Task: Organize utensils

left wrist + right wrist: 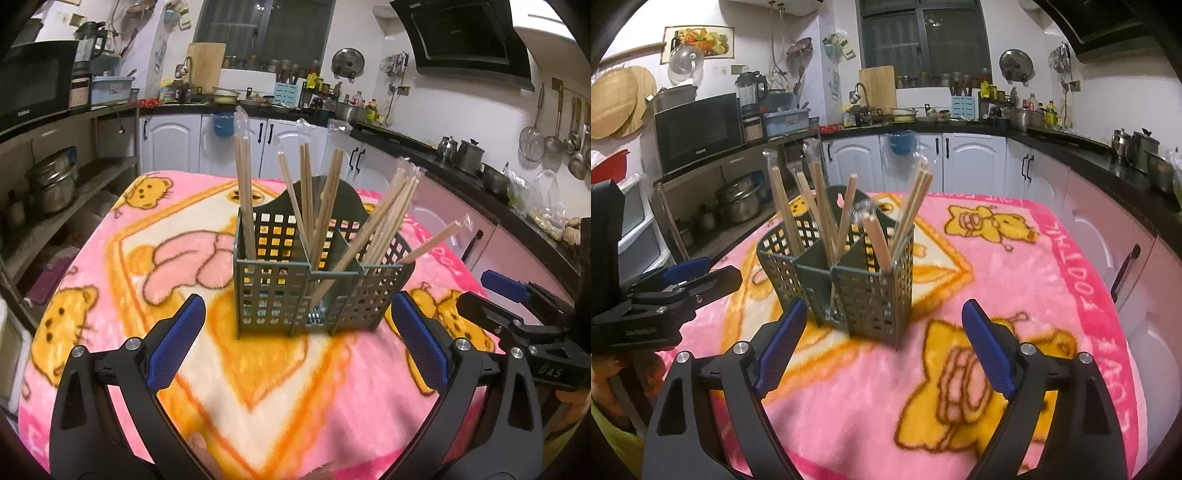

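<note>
**Chopsticks standing in the caddy, both grippers spread and empty**

A dark green perforated utensil caddy (314, 284) stands upright near the middle of the table, on a pink fleece blanket (288, 398) printed with yellow bears. Dividers split the caddy into compartments, and wooden chopsticks (245, 199) stand in them, several still in clear plastic sleeves. They lean in different directions; one pair (430, 245) tilts far out over the caddy's right rim in the left wrist view.

The left gripper (297, 347) sits just in front of the caddy, its blue-padded fingers spread wide with nothing between them. The right gripper (884, 349) is likewise spread and empty, near the caddy's corner. Each gripper appears at the edge of the other's view, and white lettering on the right one's body seems to read "DAS".

The blanket's pink border (1097, 295) carries pale letters, partly legible as "FOOTBAL". Behind the table, a black microwave (698, 131) on a shelf bears the brand "Galanz".
</note>
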Demonstrator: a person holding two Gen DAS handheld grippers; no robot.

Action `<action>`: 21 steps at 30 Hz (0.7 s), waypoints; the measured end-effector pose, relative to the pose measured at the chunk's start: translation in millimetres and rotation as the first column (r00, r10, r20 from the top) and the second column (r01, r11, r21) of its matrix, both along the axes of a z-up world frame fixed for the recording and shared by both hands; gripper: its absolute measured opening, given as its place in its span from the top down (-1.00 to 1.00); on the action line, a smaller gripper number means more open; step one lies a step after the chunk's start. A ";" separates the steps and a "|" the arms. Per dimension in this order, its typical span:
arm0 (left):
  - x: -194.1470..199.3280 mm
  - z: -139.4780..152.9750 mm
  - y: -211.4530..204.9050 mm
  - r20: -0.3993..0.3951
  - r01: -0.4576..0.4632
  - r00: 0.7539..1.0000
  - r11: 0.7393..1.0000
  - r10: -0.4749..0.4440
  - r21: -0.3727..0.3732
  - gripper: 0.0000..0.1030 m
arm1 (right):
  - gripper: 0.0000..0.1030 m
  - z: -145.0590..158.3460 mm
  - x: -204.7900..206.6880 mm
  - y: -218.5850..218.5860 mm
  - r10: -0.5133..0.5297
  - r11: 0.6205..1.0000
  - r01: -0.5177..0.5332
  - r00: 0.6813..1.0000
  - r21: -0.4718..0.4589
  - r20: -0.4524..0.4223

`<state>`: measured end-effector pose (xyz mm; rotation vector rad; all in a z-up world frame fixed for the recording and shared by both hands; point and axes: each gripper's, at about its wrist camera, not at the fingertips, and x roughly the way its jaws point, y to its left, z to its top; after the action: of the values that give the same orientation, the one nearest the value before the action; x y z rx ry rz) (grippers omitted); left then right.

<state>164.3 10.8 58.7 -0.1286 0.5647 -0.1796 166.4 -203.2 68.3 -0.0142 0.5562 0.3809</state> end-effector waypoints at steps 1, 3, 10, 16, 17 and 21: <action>-0.3 -0.7 -0.4 0.003 -0.004 1.000 1.000 0.004 0.002 -0.80 | -0.63 -1.6 -2.0 -0.4 -0.002 1.000 0.002 1.000 0.004 0.003; -2.7 -3.2 -0.2 0.010 -0.006 1.000 1.000 0.006 -0.002 -0.80 | -0.72 -4.8 -5.5 -1.4 -0.007 1.000 0.006 1.000 0.006 0.012; -12.5 -16.4 -0.3 0.037 -0.013 0.999 1.000 0.014 -0.022 -0.80 | -0.79 -18.0 -14.8 -1.5 -0.036 0.999 0.037 0.999 -0.003 0.032; -20.7 -27.5 0.5 0.038 -0.017 0.999 1.000 0.018 -0.019 -0.80 | -0.80 -27.9 -19.3 -3.2 -0.046 0.999 0.046 0.999 0.005 0.023; -21.7 -28.7 -0.1 0.039 -0.021 0.999 1.000 0.021 -0.011 -0.80 | -0.80 -29.5 -20.2 -3.5 -0.046 0.999 0.046 0.999 0.006 0.023; -25.9 -32.4 -0.5 0.042 -0.037 0.998 0.999 0.036 0.005 -0.80 | -0.83 -32.9 -24.6 -3.7 -0.059 0.998 0.058 0.998 0.010 0.024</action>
<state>138.4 10.3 26.3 -0.1292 0.5208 -0.1447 141.8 -206.9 35.4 0.0065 0.5301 0.3259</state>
